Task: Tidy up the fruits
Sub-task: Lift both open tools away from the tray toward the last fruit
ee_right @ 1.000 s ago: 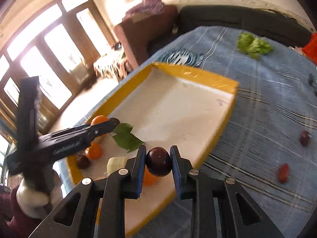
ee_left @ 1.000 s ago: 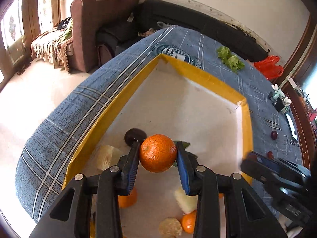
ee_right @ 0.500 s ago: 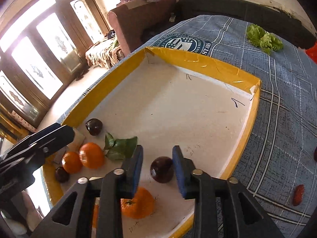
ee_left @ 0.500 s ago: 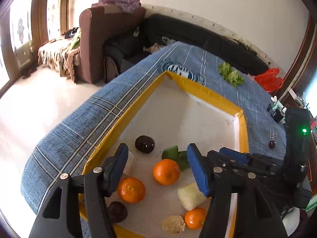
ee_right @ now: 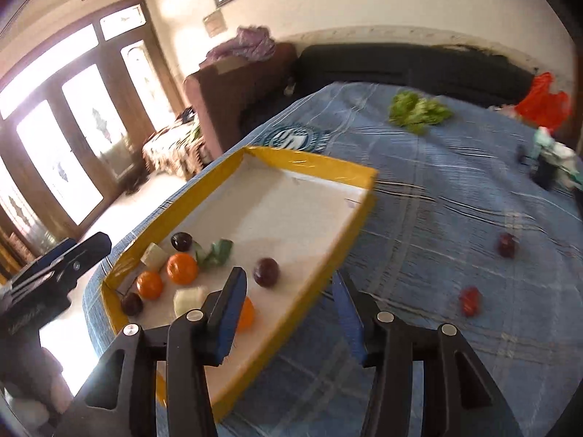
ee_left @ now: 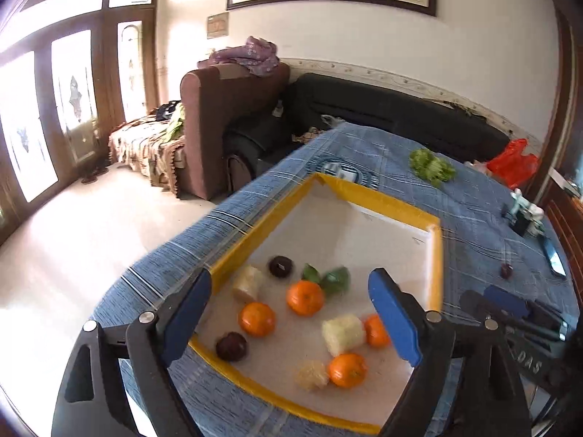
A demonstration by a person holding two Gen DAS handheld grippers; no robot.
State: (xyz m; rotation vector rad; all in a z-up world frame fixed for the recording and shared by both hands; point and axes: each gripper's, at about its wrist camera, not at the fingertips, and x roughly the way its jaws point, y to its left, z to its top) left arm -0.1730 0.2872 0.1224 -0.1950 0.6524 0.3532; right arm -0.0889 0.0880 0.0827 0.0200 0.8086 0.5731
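Note:
A yellow-rimmed white tray (ee_left: pixel 433 255) lies on the blue cloth and holds several oranges, dark plums and pale fruit chunks. My left gripper (ee_left: pixel 289 313) is open and empty, raised above the tray's near end over an orange (ee_left: pixel 305 296). My right gripper (ee_right: pixel 291 313) is open and empty, above the tray's near right rim (ee_right: pixel 360 215). A dark plum (ee_right: pixel 266 271) lies in the tray just ahead of it. Two small red fruits (ee_right: pixel 506 244) (ee_right: pixel 470 300) lie on the cloth right of the tray.
Green lettuce (ee_right: pixel 419 109) lies at the far end of the cloth, a red bag (ee_right: pixel 543 102) beyond it. Small items and a phone (ee_left: pixel 554 255) sit at the right. A brown armchair (ee_left: pixel 218 116) and a black sofa stand behind.
Both grippers opened and pulled back and up. The orange left my left gripper and the plum left my right gripper; both now lie in the tray.

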